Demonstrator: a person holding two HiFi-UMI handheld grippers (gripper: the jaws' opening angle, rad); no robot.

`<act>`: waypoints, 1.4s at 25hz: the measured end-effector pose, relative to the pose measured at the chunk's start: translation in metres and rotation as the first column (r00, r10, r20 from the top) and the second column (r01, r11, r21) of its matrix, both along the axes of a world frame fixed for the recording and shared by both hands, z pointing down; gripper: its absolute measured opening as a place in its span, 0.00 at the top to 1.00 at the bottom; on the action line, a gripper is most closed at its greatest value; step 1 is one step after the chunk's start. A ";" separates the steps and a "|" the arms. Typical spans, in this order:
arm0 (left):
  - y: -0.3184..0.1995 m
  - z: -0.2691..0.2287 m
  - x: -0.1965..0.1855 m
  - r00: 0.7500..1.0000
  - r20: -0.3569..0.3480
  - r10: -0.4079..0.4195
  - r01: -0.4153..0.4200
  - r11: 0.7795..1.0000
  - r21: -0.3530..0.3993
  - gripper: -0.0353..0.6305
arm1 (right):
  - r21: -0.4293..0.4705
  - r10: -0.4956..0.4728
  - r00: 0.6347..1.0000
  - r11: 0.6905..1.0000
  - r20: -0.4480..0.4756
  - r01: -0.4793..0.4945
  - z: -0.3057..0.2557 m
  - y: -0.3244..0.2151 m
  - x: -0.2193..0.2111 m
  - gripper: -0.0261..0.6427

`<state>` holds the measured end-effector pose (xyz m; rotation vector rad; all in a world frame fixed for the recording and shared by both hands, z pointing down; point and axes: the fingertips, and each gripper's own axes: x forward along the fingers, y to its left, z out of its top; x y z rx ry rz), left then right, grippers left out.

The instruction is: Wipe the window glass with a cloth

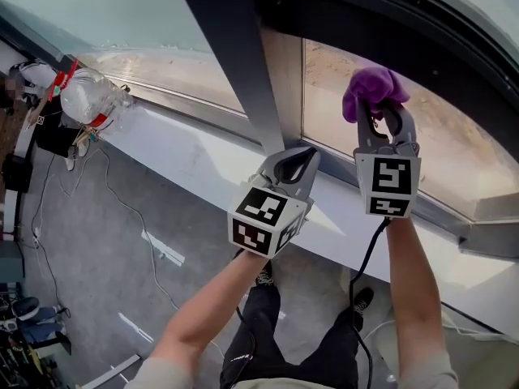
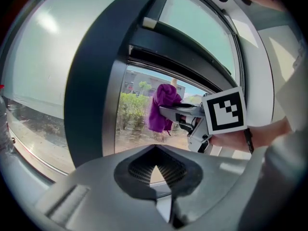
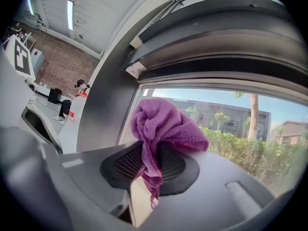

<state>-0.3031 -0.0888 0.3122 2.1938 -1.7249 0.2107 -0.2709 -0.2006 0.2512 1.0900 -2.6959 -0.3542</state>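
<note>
- Window glass fills the far side.
- Right hand-held gripper clamps a purple cloth; left hand-held gripper sits closed, empty.
- Press cloth flat; overlap strokes.

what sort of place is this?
Probably an indoor workshop or test hall: large curved window glass in a dark frame, with ceiling strip lights and a brick wall behind.

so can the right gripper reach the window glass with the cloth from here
Probably yes: the right gripper holds the purple cloth up just in front of the glass, with nothing between them.
</note>
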 end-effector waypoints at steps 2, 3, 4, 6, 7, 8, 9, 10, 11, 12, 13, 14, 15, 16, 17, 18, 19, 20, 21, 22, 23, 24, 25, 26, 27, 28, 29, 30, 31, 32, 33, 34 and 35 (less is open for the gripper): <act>-0.006 0.000 0.026 1.000 -0.008 0.028 -0.027 1.000 0.006 0.95 | 0.002 0.032 0.999 1.000 -0.005 -0.032 0.000 -0.002 0.034 0.80; -0.009 -0.001 0.042 0.999 -0.012 0.042 -0.042 0.999 0.008 0.95 | 0.004 0.046 0.999 0.999 -0.008 -0.046 -0.001 -0.004 0.053 0.80; -0.012 -0.001 0.057 0.998 -0.015 0.057 -0.057 0.998 0.010 0.95 | 0.006 0.060 0.998 0.998 -0.013 -0.060 -0.001 -0.005 0.071 0.80; -0.018 -0.003 0.083 0.996 -0.023 0.086 -0.086 0.996 0.012 0.95 | 0.007 0.087 0.996 0.996 -0.019 -0.086 -0.002 -0.008 0.100 0.80; -0.021 -0.003 0.093 0.995 -0.026 0.100 -0.100 0.995 0.014 0.95 | 0.006 0.100 0.995 0.995 -0.020 -0.100 -0.003 -0.010 0.112 0.80; -0.024 -0.003 0.104 0.993 -0.028 0.114 -0.114 0.993 0.016 0.95 | 0.004 0.114 0.993 0.993 -0.020 -0.114 -0.003 -0.012 0.124 0.80; -0.027 -0.004 0.116 0.991 -0.029 0.129 -0.128 0.992 0.019 0.95 | 0.001 0.130 0.991 0.992 -0.018 -0.130 -0.004 -0.014 0.139 0.80; -0.030 -0.006 0.132 0.989 -0.030 0.143 -0.143 0.989 0.023 0.95 | -0.001 0.148 0.989 0.989 -0.017 -0.148 -0.005 -0.016 0.158 0.80; -0.033 -0.009 0.150 0.987 -0.030 0.159 -0.158 0.987 0.028 0.95 | -0.003 0.169 0.986 0.986 -0.016 -0.169 -0.007 -0.018 0.180 0.80; -0.036 -0.011 0.170 0.984 -0.031 0.176 -0.175 0.984 0.033 0.95 | -0.004 0.190 0.982 0.982 -0.016 -0.190 -0.010 -0.021 0.202 0.80; -0.039 -0.013 0.189 0.980 -0.033 0.195 -0.194 0.980 0.038 0.95 | -0.003 0.212 0.977 0.977 -0.016 -0.213 -0.011 -0.023 0.225 0.80; -0.042 -0.015 0.207 0.976 -0.035 0.215 -0.213 0.976 0.042 0.95 | -0.001 0.234 0.972 0.972 -0.015 -0.234 -0.013 -0.025 0.246 0.80; -0.045 -0.017 0.225 0.972 -0.037 0.234 -0.232 0.972 0.046 0.95 | 0.002 0.253 0.967 0.968 -0.014 -0.252 -0.015 -0.027 0.266 0.80; -0.047 -0.018 0.242 0.967 -0.038 0.251 -0.249 0.967 0.048 0.95 | 0.003 0.269 0.963 0.963 -0.012 -0.269 -0.016 -0.030 0.284 0.80; -0.050 -0.019 0.258 0.963 -0.039 0.266 -0.264 0.963 0.050 0.95 | 0.001 0.284 0.959 0.959 -0.010 -0.284 -0.017 -0.032 0.301 0.80; -0.052 -0.020 0.272 0.960 -0.038 0.278 -0.276 0.960 0.051 0.95 | -0.004 0.300 0.954 0.954 -0.007 -0.300 -0.017 -0.034 0.318 0.80; -0.055 -0.022 0.287 0.956 -0.036 0.290 -0.288 0.956 0.053 0.95 | -0.009 0.316 0.949 0.949 -0.004 -0.316 -0.018 -0.036 0.335 0.80; -0.058 -0.023 0.301 0.953 -0.033 0.301 -0.299 0.953 0.054 0.95 | -0.013 0.334 0.943 0.943 -0.001 -0.334 -0.018 -0.038 0.353 0.80; -0.061 -0.025 0.314 0.950 -0.030 0.312 -0.310 0.949 0.056 0.95 | -0.016 0.352 0.936 0.936 0.002 -0.352 -0.019 -0.040 0.372 0.80; -0.063 -0.027 0.328 0.946 -0.026 0.324 -0.322 0.945 0.058 0.95 | -0.018 0.370 0.929 0.929 0.003 -0.370 -0.020 -0.042 0.390 0.80; -0.066 -0.029 0.342 0.941 -0.023 0.338 -0.336 0.940 0.062 0.95 | -0.017 0.388 0.922 0.921 0.005 -0.388 -0.021 -0.044 0.408 0.80; -0.069 -0.031 0.357 0.936 -0.021 0.352 -0.350 0.934 0.065 0.95 | -0.017 0.408 0.913 0.913 0.007 -0.407 -0.022 -0.046 0.427 0.80; -0.071 -0.033 0.371 0.930 -0.019 0.367 -0.365 0.928 0.068 0.95 | -0.018 0.428 0.904 0.904 0.011 -0.428 -0.023 -0.047 0.445 0.80; -0.072 -0.034 0.385 0.924 -0.017 0.382 -0.380 0.922 0.071 0.95 | -0.020 0.450 0.893 0.893 0.017 -0.449 -0.024 -0.049 0.463 0.80; -0.073 -0.035 0.398 0.918 -0.017 0.396 -0.394 0.916 0.071 0.95 | -0.025 0.472 0.881 0.882 0.024 -0.471 -0.025 -0.050 0.481 0.80; -0.074 -0.035 0.411 0.912 -0.017 0.409 -0.407 0.911 0.070 0.95 | -0.029 0.493 0.869 0.870 0.030 -0.493 -0.026 -0.052 0.499 0.80; -0.074 -0.035 0.423 0.907 -0.018 0.422 -0.420 0.905 0.066 0.95 | -0.033 0.513 0.858 0.858 0.035 -0.512 -0.027 -0.054 0.516 0.80; -0.075 -0.035 0.434 0.901 -0.019 0.433 -0.432 0.900 0.061 0.95 | -0.034 0.530 0.847 0.848 0.037 -0.529 -0.028 -0.055 0.531 0.80; -0.075 -0.035 0.444 0.896 -0.020 0.444 -0.442 0.895 0.056 0.95 | -0.031 0.546 0.837 0.838 0.037 -0.545 -0.029 -0.057 0.546 0.80; -0.076 -0.035 0.454 0.891 -0.020 0.453 -0.452 0.891 0.053 0.95 | -0.026 0.559 0.828 0.829 0.035 -0.559 -0.030 -0.059 0.559 0.80; -0.077 -0.035 0.463 0.887 -0.018 0.462 -0.461 0.886 0.052 0.95 | -0.018 0.573 0.819 0.820 0.033 -0.572 -0.030 -0.060 0.571 0.80; -0.078 -0.036 0.471 0.882 -0.015 0.471 -0.470 0.881 0.052 0.95 | -0.012 0.585 0.810 0.811 0.031 -0.585 -0.031 -0.062 0.582 0.80; -0.078 -0.037 0.479 0.877 -0.011 0.480 -0.479 0.876 0.053 0.95 | -0.009 0.599 0.800 0.801 0.031 -0.599 -0.030 -0.063 0.592 0.79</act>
